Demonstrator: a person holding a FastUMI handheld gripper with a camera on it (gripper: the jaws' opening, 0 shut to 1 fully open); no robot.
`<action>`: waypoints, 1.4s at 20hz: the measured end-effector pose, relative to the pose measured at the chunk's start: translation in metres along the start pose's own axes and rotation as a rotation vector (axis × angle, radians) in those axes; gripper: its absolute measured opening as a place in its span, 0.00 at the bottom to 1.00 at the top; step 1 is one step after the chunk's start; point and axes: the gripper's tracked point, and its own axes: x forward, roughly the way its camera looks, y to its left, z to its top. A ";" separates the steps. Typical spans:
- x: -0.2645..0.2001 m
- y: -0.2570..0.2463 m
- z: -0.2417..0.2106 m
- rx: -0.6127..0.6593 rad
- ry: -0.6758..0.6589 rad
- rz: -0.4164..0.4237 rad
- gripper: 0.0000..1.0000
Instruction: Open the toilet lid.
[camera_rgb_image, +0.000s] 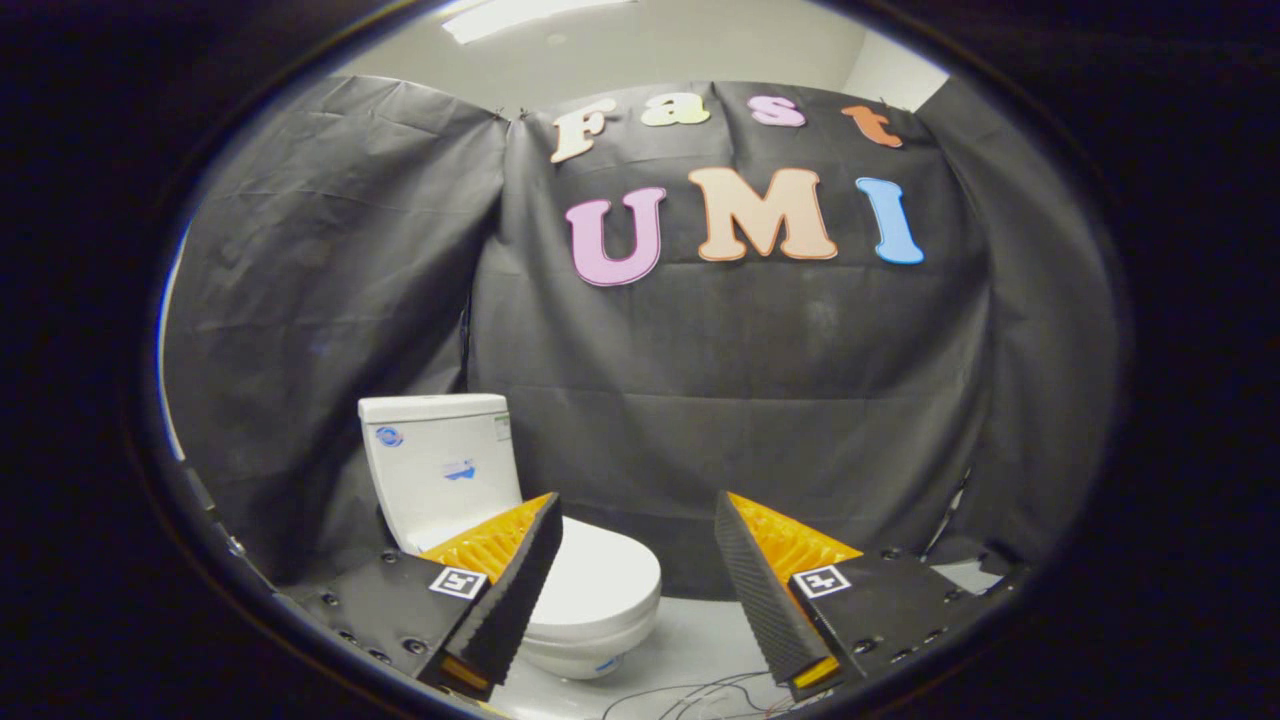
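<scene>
The black cloth wall (700, 400) spans the centre and both sides of the frame. In the lower left stands the white toilet (470, 500), its tank (440, 455) upright against the cloth and its lid (600, 580) lying shut over the bowl, beyond the left finger. The gripper (638, 555) at bottom centre is spread wide, holding nothing. Thin wires (700, 695) trail on the pale floor (690, 640) between the fingers.

Light falls from a ceiling panel (520, 15) far above me, bright and slightly blown out. The black cloth wall (700, 400) swallows most of it, so the booth reads dim. The white toilet (450, 470) shows evenly lit, without glare. Fisheye bending curves the edges; focus stays fairly sharp throughout.
</scene>
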 end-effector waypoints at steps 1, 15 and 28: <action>0.003 0.006 0.001 0.000 -0.007 -0.014 0.95; 0.026 0.057 0.014 0.306 -0.254 -0.309 0.93; 0.037 0.073 -0.102 0.828 -0.313 -0.594 0.83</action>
